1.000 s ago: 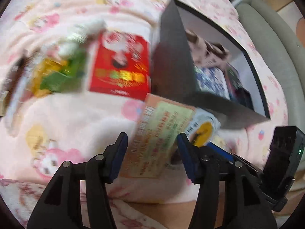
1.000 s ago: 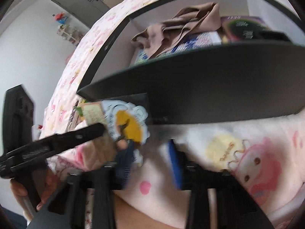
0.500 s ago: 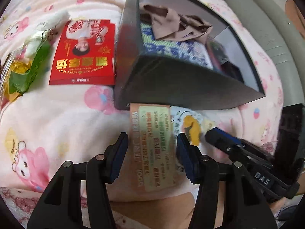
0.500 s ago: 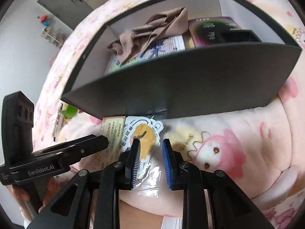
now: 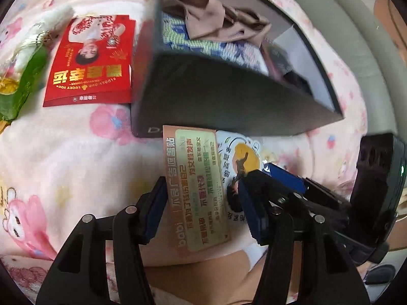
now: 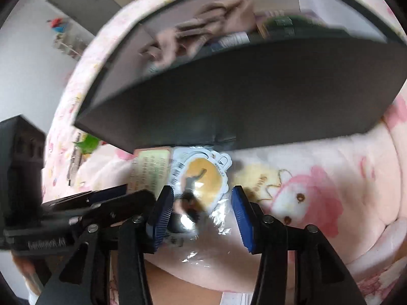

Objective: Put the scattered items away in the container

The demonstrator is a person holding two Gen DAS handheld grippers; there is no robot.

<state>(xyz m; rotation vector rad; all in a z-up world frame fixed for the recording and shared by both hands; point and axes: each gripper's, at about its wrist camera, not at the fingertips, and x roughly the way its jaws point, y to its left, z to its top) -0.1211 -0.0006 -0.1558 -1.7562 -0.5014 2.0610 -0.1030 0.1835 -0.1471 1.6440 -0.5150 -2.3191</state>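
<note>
My left gripper (image 5: 203, 204) sits part open astride the orange card (image 5: 197, 190), pads not pressing. My right gripper (image 6: 202, 211) has its jaws opening, the sticker packet (image 6: 201, 178) loose between them. Both items lie on the pink blanket (image 5: 71, 157), just before the dark box (image 5: 229, 96) holding a brown cloth (image 5: 213, 17). Beyond, left, lies a red envelope (image 5: 91, 61).

The dark box (image 5: 229, 106) walls off the space ahead; open pink blanket (image 5: 76, 157) lies to its left.

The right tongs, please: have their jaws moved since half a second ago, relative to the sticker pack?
Yes. The right tongs are opening: the jaws now stand wide on either side of the sticker pack, which lies between them without being pinched.
</note>
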